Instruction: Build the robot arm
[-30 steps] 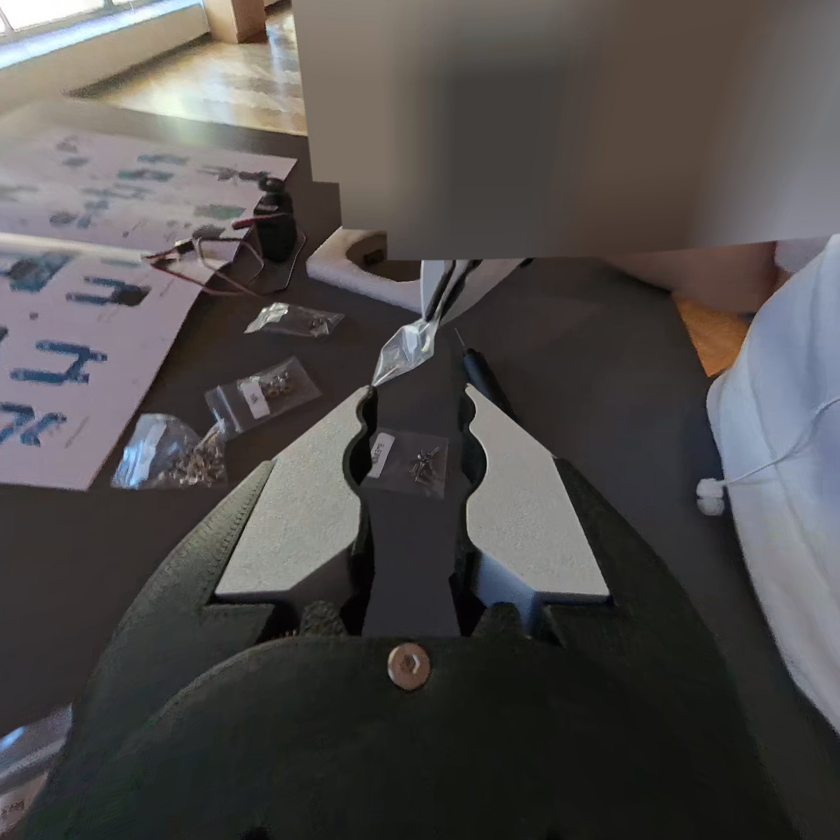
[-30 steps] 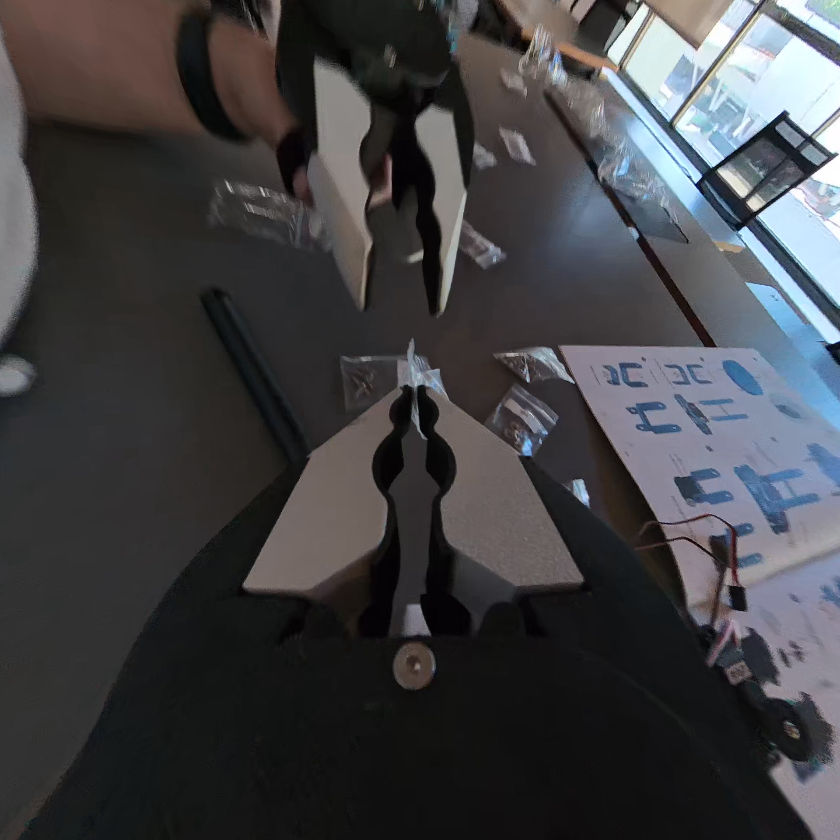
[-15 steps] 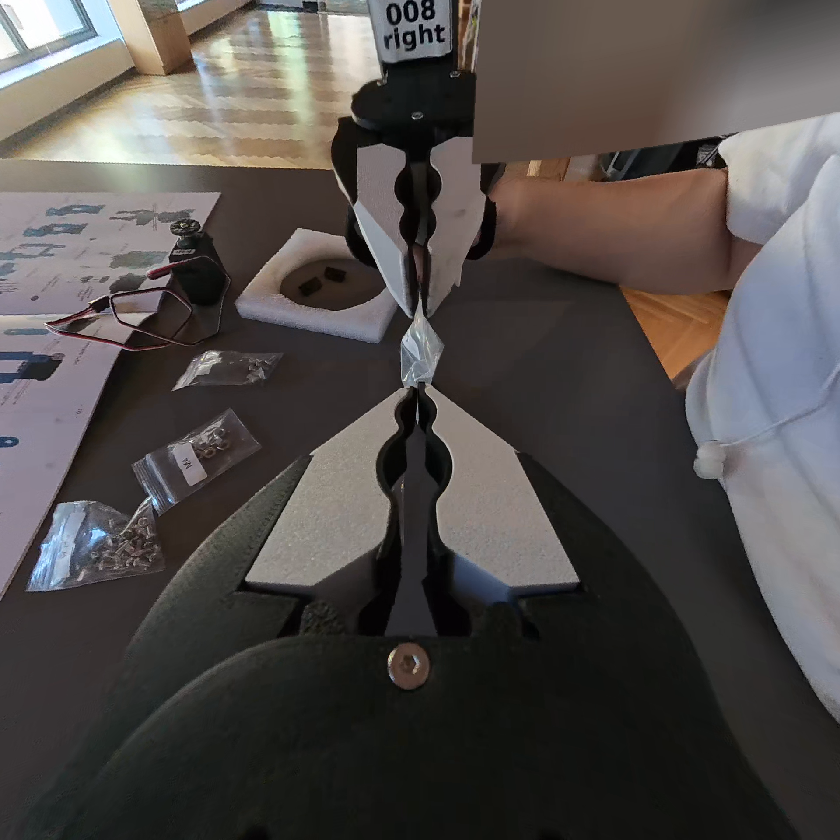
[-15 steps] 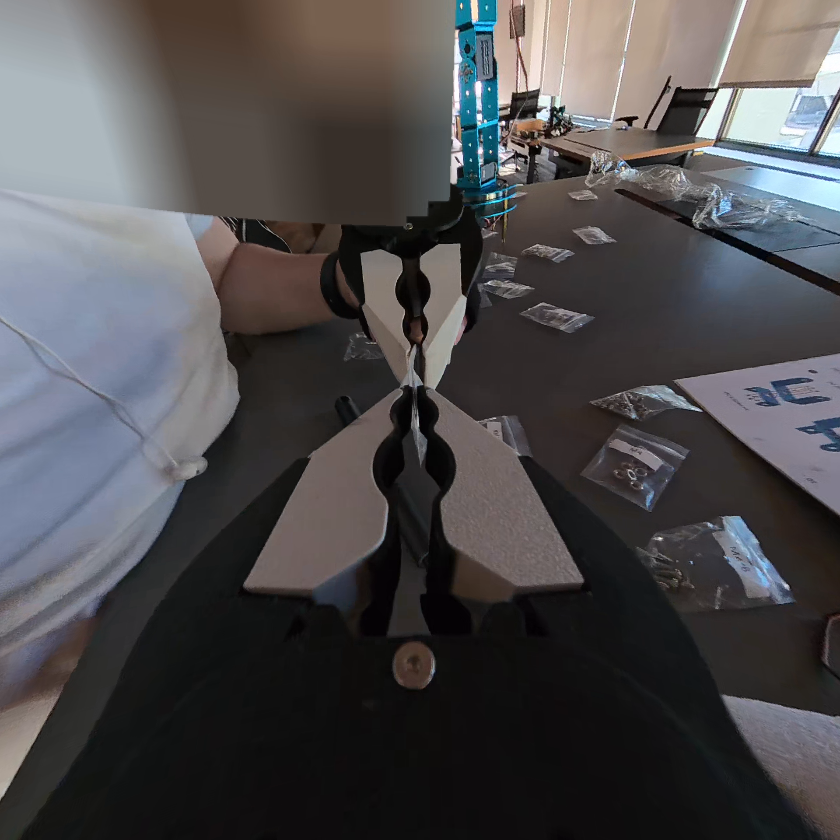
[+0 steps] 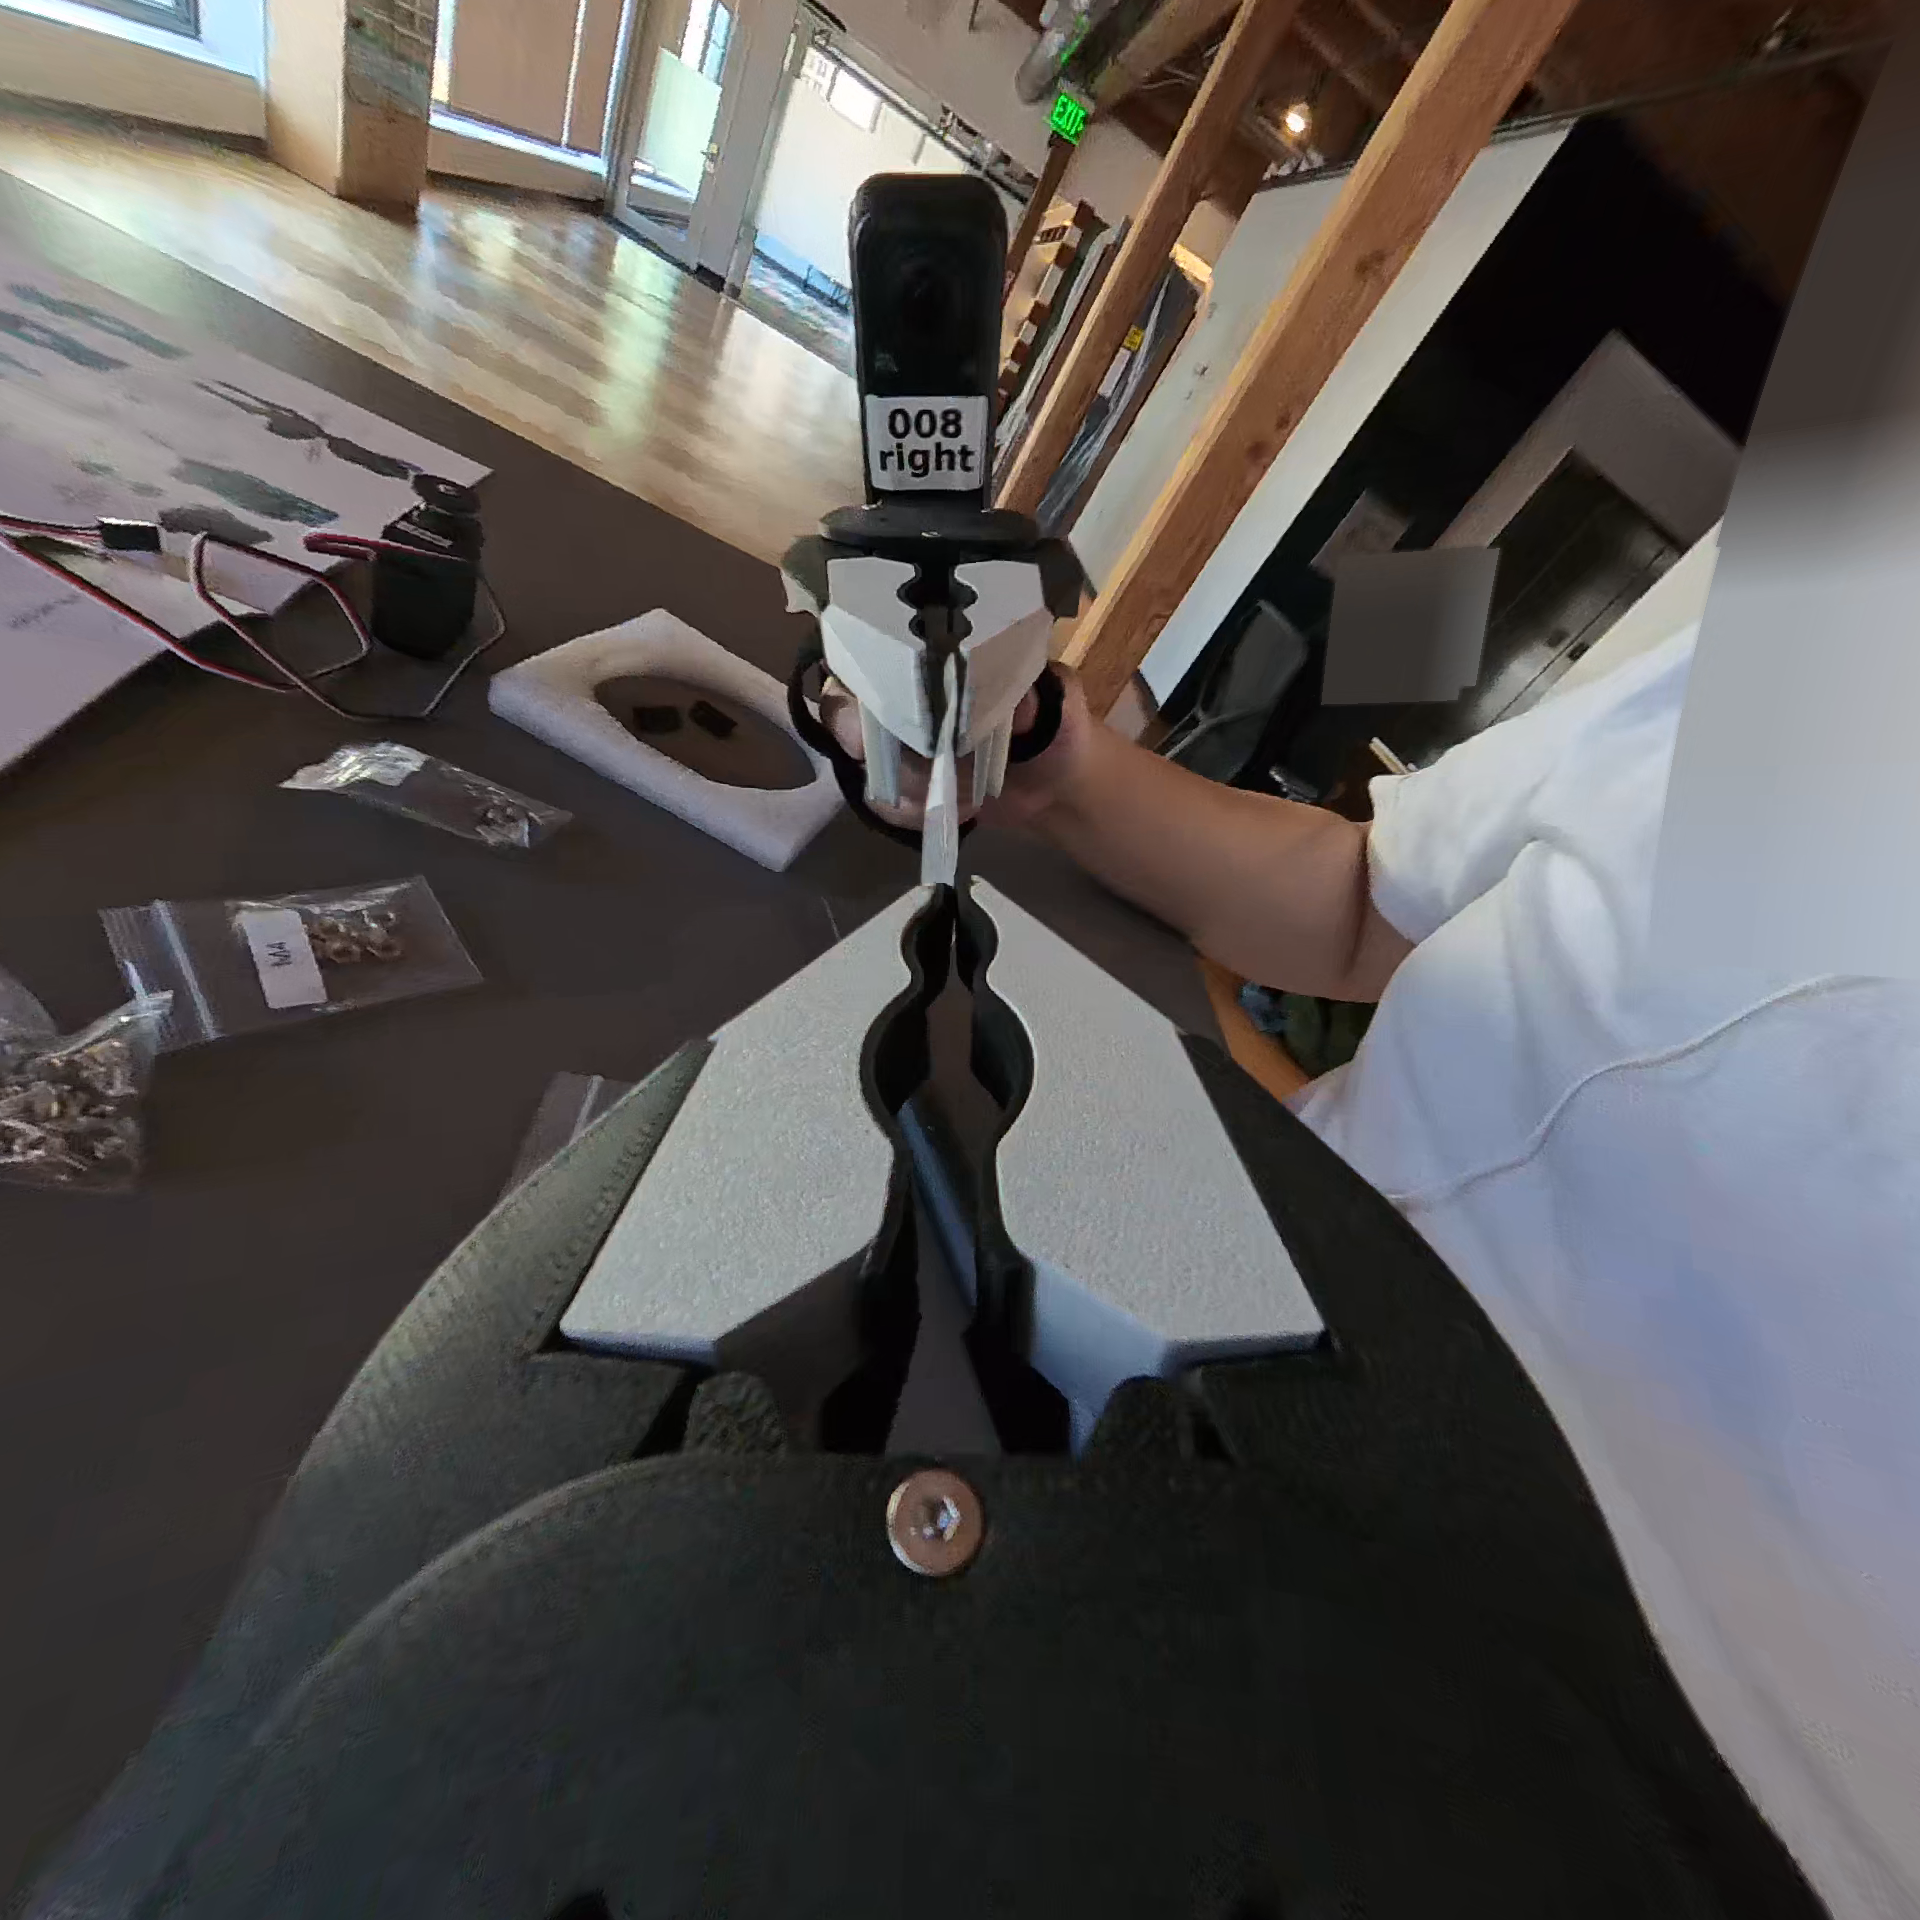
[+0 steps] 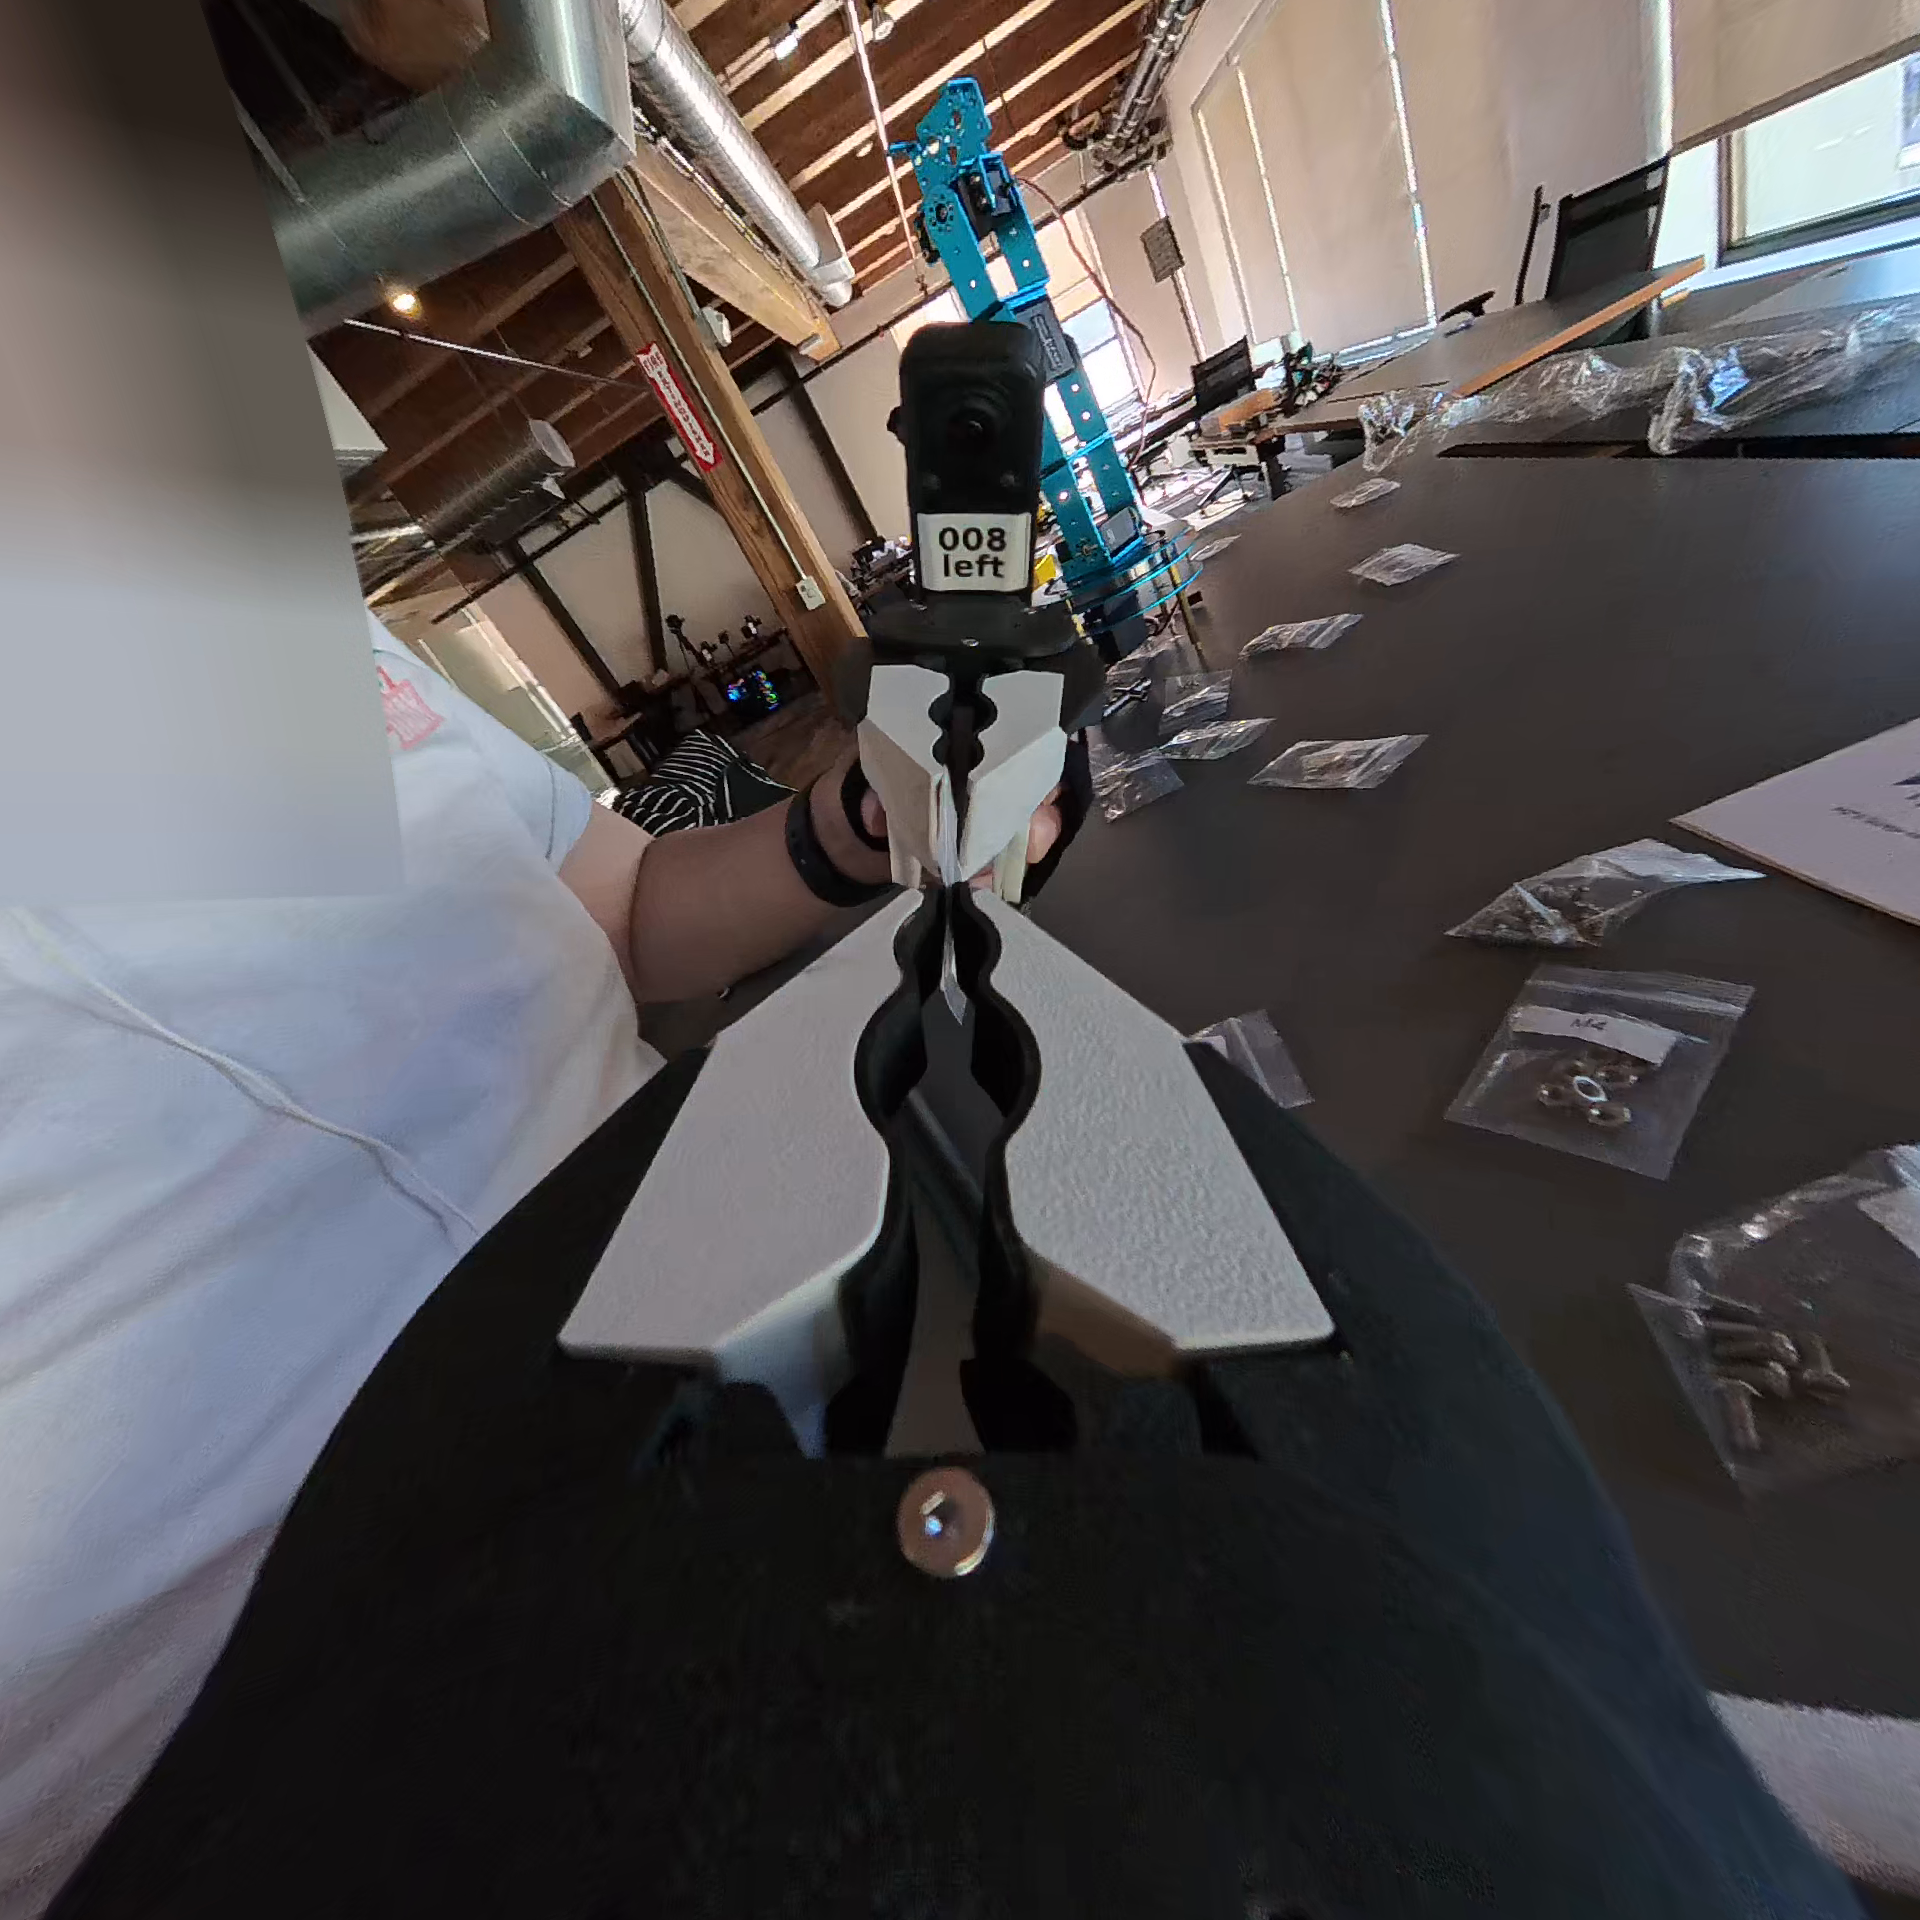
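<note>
Both sets of jaws are pressed together, each pinching one end of the same small clear plastic bag (image 5: 940,805), so we've got it strung between the two tools w/ nothing else supporting it. Left gripper (image 5: 940,902) has the near end clamped right at its tips; right gripper (image 5: 940,665) faces us head-on from the far side and nips the other end. In the right wrist view it reads the same, mirrored: right gripper (image 6: 948,906) closed on the bag (image 6: 948,847), left gripper (image 6: 961,790) opposite, tips nearly meeting.

Key relation: the bag's long axis runs straight along the line joining the two tip pairs, i.e. along both tools' finger axes, and we see it edge-on as a thin pale strip. It sits dead ahead of each jaw pair, not off to either side, and well above the dark table (image 5: 260,1299). Neither gripper is nearer than the other; both are already on it. Contents of the bag can't be made out at this angle.

Around us on the table: labelled bag of nuts (image 5: 296,940), another hardware bag (image 5: 426,779), white foam block (image 5: 665,717) w/ a round recess, black servo (image 5: 426,582) w/ red-and-white leads. None of these touch either gripper.
</note>
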Available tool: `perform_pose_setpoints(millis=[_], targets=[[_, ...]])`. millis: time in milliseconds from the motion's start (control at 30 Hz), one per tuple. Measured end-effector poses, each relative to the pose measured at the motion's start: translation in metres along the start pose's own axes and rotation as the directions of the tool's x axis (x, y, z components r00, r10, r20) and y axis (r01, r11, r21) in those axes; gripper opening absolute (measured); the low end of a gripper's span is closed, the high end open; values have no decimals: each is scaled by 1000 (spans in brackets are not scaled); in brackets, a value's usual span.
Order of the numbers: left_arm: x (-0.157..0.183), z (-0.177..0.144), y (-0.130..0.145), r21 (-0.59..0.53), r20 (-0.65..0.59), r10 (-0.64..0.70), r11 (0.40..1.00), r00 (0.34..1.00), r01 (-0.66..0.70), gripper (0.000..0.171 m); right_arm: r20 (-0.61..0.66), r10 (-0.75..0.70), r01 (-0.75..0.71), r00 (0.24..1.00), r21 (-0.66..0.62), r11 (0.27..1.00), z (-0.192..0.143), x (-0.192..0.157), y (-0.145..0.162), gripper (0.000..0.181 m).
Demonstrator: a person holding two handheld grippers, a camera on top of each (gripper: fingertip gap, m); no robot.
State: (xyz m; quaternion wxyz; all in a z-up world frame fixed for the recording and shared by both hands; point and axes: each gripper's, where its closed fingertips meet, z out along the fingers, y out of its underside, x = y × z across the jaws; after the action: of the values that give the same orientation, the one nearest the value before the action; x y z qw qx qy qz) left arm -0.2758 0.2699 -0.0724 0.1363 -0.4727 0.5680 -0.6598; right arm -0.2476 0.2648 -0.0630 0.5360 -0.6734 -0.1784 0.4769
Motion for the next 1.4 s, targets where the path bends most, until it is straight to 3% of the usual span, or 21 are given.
perform_pose_setpoints(millis=[100,167,200,333,433,500,600,667,733,900,1000,1167,1400], targets=[[3,-3,-2,1,-31,-10,1000,999,10,4,32,17,-17,999,-9,1000,3,-4,-5,0],[0,-4,-5,-8,-16,12,1000,1000,-12,31,51,20,-19,998,-29,999,4,-9,-10,0],[0,-4,-6,-21,-12,35,999,999,-35,35,33,9,-7,999,-51,999,6,-9,-11,0],[8,7,-11,-75,-1,136,988,991,-136,28,-29,-57,54,998,-115,992,10,-11,-10,0],[7,19,0,-160,26,171,973,985,-164,5,-57,-66,61,996,-99,993,7,-11,-9,0],[-1,25,6,-187,97,181,969,979,-160,0,-135,-67,52,989,-111,992,0,0,-3,2],[-9,31,-4,-131,255,234,970,938,-207,0,-347,-12,-7,938,-53,999,-20,21,-7,32],[-14,33,-14,-125,389,319,948,864,-293,0,-435,56,-57,898,12,998,-38,20,-12,32],[-17,36,-23,-168,520,426,901,740,-400,0,-482,182,-160,857,88,983,-56,16,-11,32],[-17,62,-36,-392,680,637,734,364,-554,0,-198,496,-436,845,281,855,-77,-13,-31,35],[-21,86,-40,-526,688,705,647,172,-552,0,-155,605,-545,781,306,781,-95,-2,-32,46],[-23,131,-47,-627,681,733,585,3,-515,0,-187,655,-623,732,203,755,-124,7,-28,44],[-36,170,-42,-736,630,764,532,-139,-418,0,-155,710,-713,687,47,700,-146,5,-26,43]])
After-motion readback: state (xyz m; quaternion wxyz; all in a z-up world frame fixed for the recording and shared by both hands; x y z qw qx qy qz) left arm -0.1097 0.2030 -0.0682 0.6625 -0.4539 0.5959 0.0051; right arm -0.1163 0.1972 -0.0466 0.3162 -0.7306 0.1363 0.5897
